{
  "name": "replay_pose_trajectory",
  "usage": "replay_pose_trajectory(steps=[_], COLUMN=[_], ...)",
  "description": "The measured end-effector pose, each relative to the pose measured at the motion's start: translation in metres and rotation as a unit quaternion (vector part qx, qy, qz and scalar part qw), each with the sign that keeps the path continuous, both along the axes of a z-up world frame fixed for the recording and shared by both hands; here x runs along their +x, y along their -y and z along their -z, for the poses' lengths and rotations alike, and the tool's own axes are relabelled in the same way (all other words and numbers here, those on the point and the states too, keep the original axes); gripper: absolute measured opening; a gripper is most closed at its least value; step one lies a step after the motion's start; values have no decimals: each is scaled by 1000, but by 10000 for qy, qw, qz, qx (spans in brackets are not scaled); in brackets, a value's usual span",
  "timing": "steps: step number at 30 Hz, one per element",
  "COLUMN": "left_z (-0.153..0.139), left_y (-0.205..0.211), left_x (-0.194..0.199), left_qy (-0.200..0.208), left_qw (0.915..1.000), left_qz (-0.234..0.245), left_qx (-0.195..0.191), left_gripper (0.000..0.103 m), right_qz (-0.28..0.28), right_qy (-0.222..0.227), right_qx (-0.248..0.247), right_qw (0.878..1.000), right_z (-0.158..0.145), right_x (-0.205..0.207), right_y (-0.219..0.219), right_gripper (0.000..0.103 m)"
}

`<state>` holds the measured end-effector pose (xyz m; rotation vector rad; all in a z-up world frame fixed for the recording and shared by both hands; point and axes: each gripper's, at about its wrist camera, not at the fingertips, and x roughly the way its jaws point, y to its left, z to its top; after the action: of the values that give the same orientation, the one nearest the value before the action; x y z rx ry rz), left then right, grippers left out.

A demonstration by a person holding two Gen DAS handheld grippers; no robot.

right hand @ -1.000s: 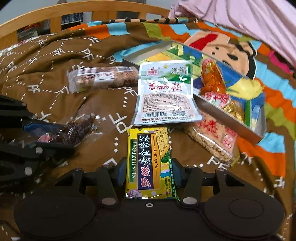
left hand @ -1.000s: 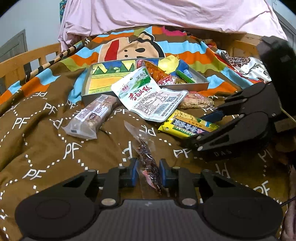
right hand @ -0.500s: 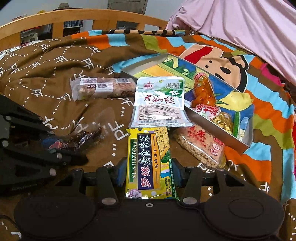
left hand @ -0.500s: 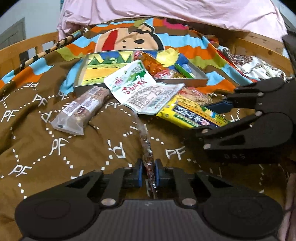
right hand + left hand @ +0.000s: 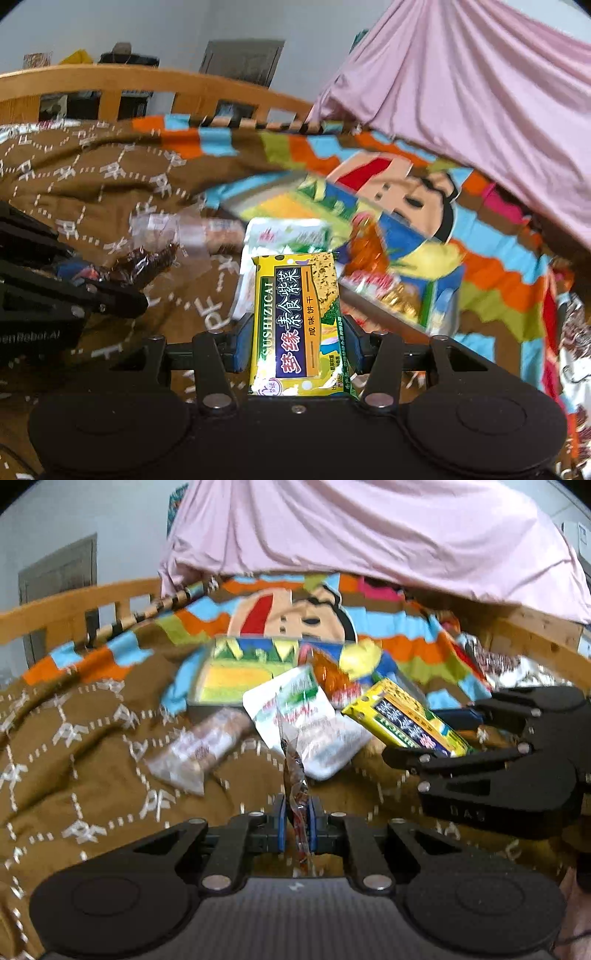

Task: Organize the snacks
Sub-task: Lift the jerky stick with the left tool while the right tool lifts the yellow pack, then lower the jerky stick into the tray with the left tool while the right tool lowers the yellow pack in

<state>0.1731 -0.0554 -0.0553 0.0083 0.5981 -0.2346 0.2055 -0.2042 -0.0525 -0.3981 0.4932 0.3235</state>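
Note:
My left gripper is shut on a clear packet of dark dried snack and holds it up off the brown blanket; it also shows in the right wrist view. My right gripper is shut on a yellow biscuit packet and holds it lifted; the packet also shows in the left wrist view. Beyond them lies a colourful open tin box with several snacks inside. A white-green sachet and a clear bar packet lie on the blanket in front of the box.
The brown blanket covers the bed. A wooden bed rail runs along the far side. A pink sheet hangs behind the box. The right gripper body is close on the right of the left wrist view.
Both grippers have risen and tilted up, lifting the dried snack packet and the yellow biscuit packet off the blanket. Both views are motion-blurred.

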Motion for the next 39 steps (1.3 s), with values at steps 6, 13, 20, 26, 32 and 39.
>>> replay_pose_trajectory(steps=[6, 13, 20, 26, 32, 39], left_z=[-30, -61, -72, -68, -51, -27], left_y=[5, 16, 40, 59, 73, 86], left_x=[17, 63, 119, 169, 211, 251], left_qy=[424, 675, 845, 800, 562, 261], left_qw=[9990, 9975, 9961, 9963, 9976, 9988], left_qz=[-101, -135, -153, -166, -247, -320], left_qx=[-109, -153, -217, -264, -326, -269], left_gripper=[12, 12, 12, 12, 12, 12], right_qz=[86, 210, 557, 925, 1098, 1252], right_qy=[528, 1004, 1305, 1469, 1519, 1069], right_qx=[122, 7, 288, 535, 653, 969], right_qw=[9985, 9947, 9895, 9834, 9801, 9816], right_z=[-22, -37, -47, -42, -26, -2], right_x=[0, 21, 69, 119, 161, 199], right_y=[10, 27, 44, 55, 65, 79], right_gripper=[51, 51, 51, 51, 51, 51])
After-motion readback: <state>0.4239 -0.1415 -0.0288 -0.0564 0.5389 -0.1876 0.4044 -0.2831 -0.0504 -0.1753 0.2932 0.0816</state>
